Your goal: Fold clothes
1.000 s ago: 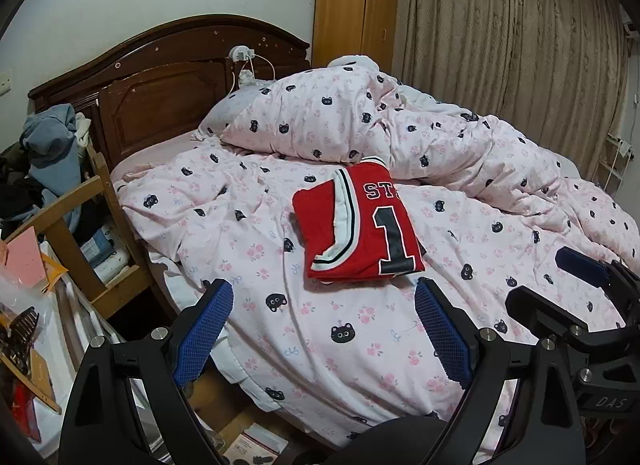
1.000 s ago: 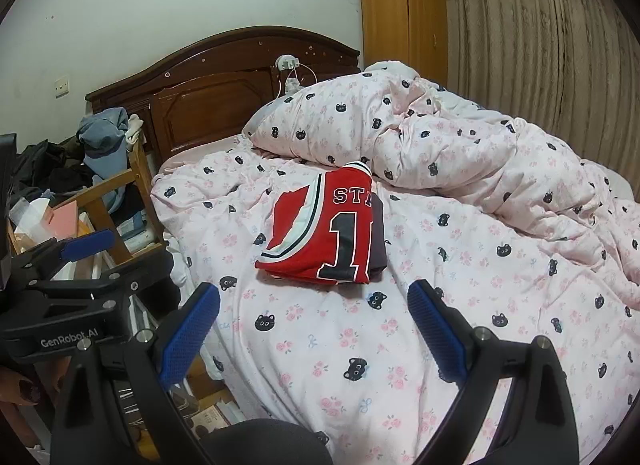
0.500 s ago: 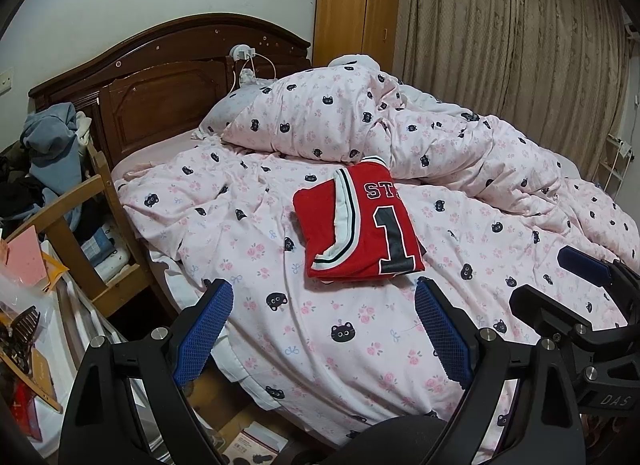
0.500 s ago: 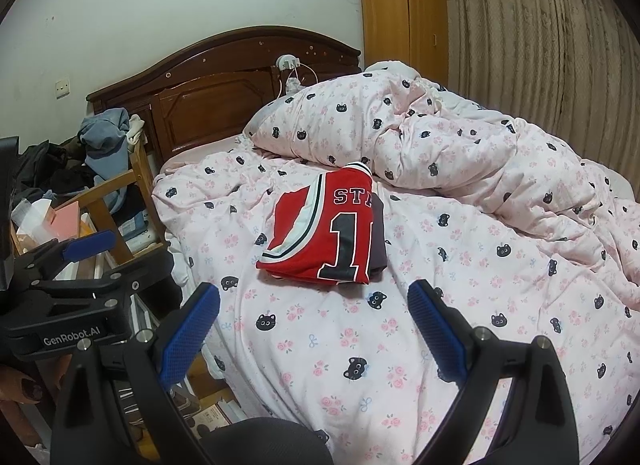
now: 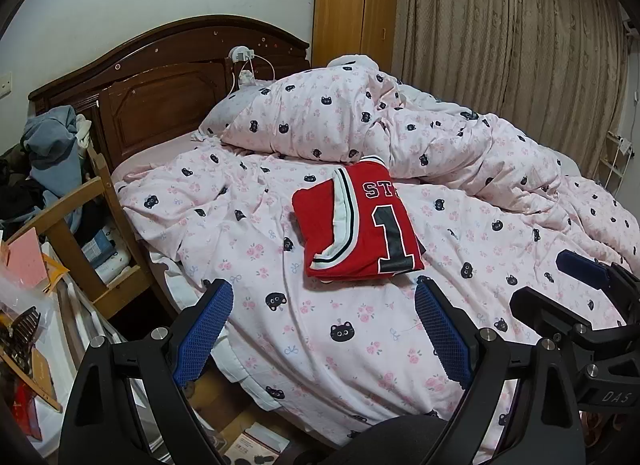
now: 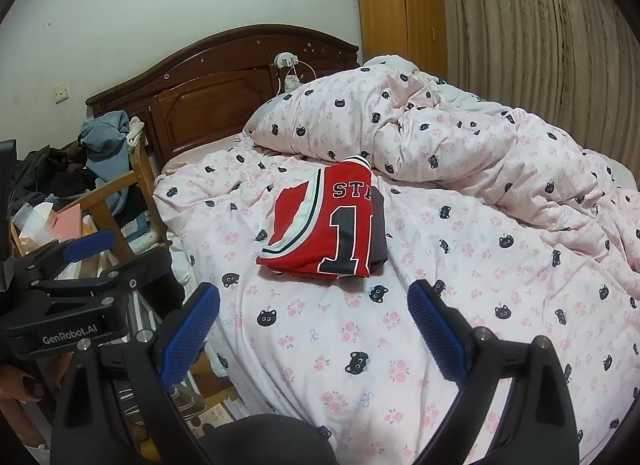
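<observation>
I find the red jersey [image 5: 360, 229] folded into a compact rectangle and lying flat on the bed's pink cat-print duvet [image 5: 328, 325], just in front of the heaped part of the bedding. In the right wrist view a dark garment [image 6: 379, 233] shows beneath its right edge, so I judge it sits on an earlier folded piece. No loose sleeve or hem trails out. My assessment: this item is done; I see no other unfolded garment laid out on the bed.

My left gripper [image 5: 320, 329] hangs above the near edge of the bed, jaws wide, holding nothing. My right gripper [image 6: 312, 329] is the same: jaws wide, empty, well short of the jersey.

Room: dark wooden headboard [image 5: 160, 77] with a charger and cable on top, a tall wooden cabinet [image 5: 352, 13] in the corner, brown curtains [image 5: 520, 45] along the right. A wooden chair [image 5: 76, 217] at the left carries piled clothing, possibly further work; I cannot tell.
</observation>
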### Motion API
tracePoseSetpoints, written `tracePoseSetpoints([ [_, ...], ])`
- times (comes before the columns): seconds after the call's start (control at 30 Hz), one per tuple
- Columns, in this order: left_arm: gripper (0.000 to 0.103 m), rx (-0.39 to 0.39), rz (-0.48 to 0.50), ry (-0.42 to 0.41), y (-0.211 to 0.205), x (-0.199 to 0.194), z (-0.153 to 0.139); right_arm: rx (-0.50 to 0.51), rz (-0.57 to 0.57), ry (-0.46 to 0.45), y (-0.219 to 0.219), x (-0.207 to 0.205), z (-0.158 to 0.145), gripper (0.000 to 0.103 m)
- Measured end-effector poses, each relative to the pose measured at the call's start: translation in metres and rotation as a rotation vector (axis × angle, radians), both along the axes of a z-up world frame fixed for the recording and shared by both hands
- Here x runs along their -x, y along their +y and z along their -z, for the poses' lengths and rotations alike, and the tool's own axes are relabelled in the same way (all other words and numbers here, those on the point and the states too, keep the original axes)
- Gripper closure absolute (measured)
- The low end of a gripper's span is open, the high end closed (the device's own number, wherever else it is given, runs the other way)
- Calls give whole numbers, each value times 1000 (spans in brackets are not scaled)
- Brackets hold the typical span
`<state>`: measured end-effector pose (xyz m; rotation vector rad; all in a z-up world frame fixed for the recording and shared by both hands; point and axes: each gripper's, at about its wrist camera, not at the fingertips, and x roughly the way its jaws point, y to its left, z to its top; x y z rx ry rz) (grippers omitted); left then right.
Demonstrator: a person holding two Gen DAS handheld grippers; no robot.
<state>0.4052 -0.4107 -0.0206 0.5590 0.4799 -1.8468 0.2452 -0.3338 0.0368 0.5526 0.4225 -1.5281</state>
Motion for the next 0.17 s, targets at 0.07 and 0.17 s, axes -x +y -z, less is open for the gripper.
tracePoseSetpoints([
  [0.07, 13, -1, 1, -1, 0, 0, 0, -1, 0, -2, 0, 1, 0, 6],
  [0.17, 13, -3, 1, -3, -1, 0, -1, -2, 0, -4, 1, 1, 1, 6],
])
